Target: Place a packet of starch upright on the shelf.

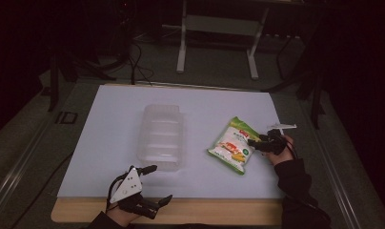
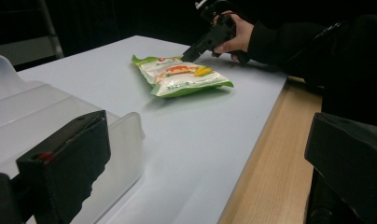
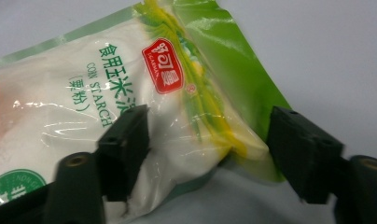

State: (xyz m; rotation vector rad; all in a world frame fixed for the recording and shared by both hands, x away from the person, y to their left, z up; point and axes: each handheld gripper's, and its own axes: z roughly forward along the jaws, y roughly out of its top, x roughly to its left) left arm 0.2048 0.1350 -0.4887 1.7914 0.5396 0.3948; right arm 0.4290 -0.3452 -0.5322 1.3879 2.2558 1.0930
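Corn starch bag (image 3: 130, 116) between right gripper (image 3: 210, 144) jaws, one corner straddled; jaws apart, grip uncertain. Printed label legible close up; from above, clear container (image 1: 162, 136) beside bag.

Left tongs (image 1: 157, 183): held low at the near left, jaws pointing to the right in the high view; jaws spread wide with nothing between them; grey three-cornered plate on top; cable looping back toward the wrist
Left hand (image 1: 121, 210): wrapped round the grip from below; forearm in a dark sleeve entering from the bottom edge
Right tongs (image 1: 257, 140): pointing left and down; jaws partly apart, not pressing together
Right hand (image 1: 282, 151): curled round the grip; dark sleeve running back to the lower right
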